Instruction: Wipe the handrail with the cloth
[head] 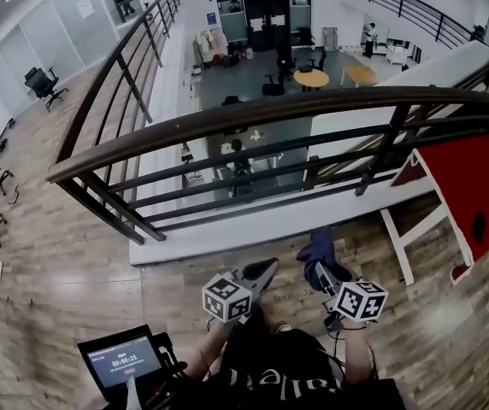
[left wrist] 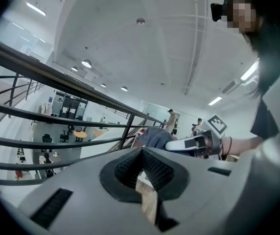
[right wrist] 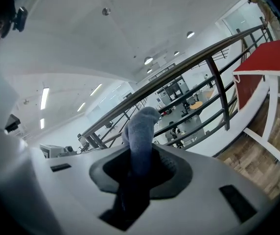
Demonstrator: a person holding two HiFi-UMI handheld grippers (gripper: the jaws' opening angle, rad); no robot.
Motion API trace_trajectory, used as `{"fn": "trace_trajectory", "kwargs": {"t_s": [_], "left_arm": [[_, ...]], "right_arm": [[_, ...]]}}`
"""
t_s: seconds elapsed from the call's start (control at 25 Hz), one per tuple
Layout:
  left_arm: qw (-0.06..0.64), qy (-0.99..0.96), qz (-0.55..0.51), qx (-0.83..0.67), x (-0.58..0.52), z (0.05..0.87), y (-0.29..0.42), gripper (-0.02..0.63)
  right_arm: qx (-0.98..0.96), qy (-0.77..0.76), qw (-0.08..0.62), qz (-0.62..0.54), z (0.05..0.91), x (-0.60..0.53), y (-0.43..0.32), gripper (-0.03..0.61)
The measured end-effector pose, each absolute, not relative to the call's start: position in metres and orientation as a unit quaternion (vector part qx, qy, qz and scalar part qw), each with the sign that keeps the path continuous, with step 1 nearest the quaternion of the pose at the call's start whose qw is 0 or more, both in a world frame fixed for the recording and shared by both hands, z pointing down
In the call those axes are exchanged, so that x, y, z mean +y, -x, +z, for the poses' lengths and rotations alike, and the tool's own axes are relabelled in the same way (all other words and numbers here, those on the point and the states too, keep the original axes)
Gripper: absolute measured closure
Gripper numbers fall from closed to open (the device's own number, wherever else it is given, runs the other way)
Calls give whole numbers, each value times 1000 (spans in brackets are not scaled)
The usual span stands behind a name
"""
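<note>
The dark brown handrail (head: 253, 114) curves across the head view on black balusters, well above and beyond both grippers. A blue-grey cloth (head: 317, 250) sticks up out of my right gripper (head: 320, 272), which is shut on it. In the right gripper view the cloth (right wrist: 140, 131) rises between the jaws of the right gripper (right wrist: 140, 153), with the handrail (right wrist: 189, 62) behind it and apart from it. My left gripper (head: 266, 269) sits beside the right one, holding nothing. In the left gripper view the left gripper (left wrist: 142, 153) has its pads together, and the cloth (left wrist: 154, 137) shows beyond it.
A red-topped table (head: 475, 186) with white legs stands at the right against the railing. A white ledge (head: 227, 237) runs under the balusters, with an open drop to a lower floor (head: 311, 78) beyond. A small screen (head: 125, 357) sits at the lower left.
</note>
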State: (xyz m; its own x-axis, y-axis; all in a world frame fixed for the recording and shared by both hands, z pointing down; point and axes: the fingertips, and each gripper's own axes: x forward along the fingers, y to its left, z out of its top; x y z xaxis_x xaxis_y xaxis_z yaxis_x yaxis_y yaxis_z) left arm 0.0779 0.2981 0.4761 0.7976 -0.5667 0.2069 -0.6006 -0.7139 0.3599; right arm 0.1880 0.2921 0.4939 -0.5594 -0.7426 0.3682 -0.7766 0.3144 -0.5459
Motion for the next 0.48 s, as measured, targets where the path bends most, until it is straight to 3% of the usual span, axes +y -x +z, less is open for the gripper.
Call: {"fn": "trace_trajectory", "kwargs": {"t_s": [0.48], "left_arm": [[199,-925,37,-321,289,477,-73,612]], "right_arm": [[-821,-459,38,338,495,288,-177,480]]}}
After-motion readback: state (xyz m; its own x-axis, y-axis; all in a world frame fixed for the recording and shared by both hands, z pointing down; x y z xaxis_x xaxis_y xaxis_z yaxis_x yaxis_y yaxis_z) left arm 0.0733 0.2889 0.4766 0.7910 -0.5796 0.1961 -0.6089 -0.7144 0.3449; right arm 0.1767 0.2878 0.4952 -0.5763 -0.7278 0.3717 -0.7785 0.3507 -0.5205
